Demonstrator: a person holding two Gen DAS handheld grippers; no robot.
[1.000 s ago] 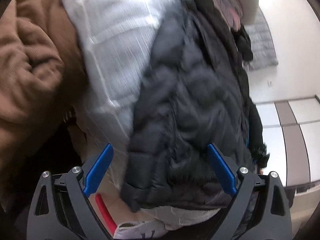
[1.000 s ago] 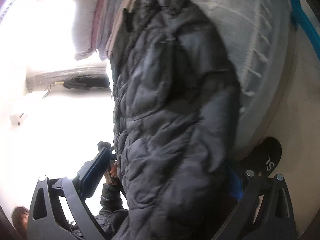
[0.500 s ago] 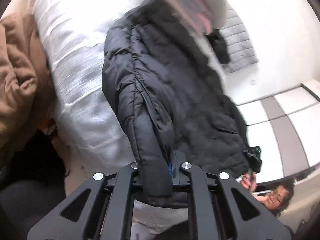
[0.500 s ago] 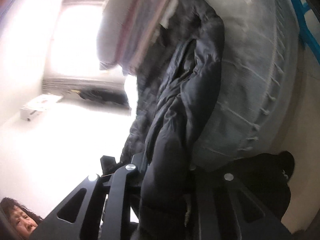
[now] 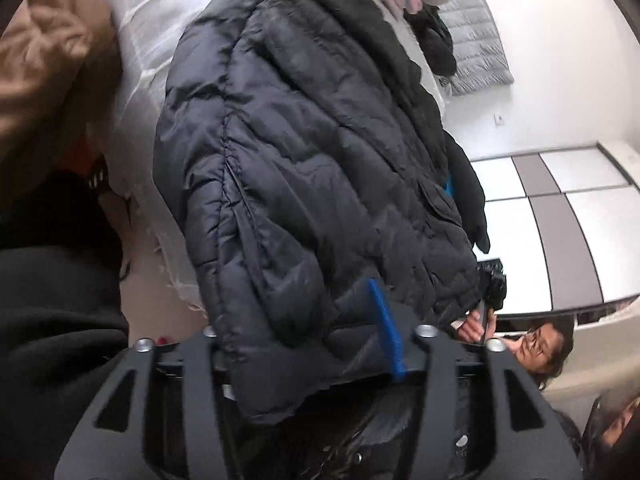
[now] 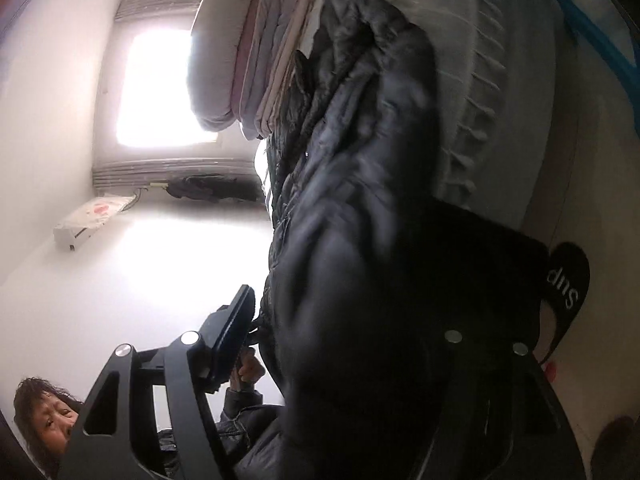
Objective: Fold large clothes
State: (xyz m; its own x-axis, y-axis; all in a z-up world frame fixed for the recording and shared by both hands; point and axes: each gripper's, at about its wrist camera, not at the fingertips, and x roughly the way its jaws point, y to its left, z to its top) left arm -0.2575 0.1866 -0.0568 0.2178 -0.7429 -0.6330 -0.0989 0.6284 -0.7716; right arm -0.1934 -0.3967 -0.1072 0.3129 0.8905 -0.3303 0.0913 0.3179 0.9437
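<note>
On the white bedspread (image 5: pixel 152 20) the black puffer jacket (image 5: pixel 312 168) lies lengthwise away between both grippers' opening fingers (image 5: pixel 384 328).

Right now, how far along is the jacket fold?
Done: one edge of the black puffer jacket looks turned over onto itself, on the white bedding. In hand: both sets of jaws are opening, with jacket fabric between each. Left: it is a long, lumpy shape, so it likely needs more folds and smoothing.
</note>
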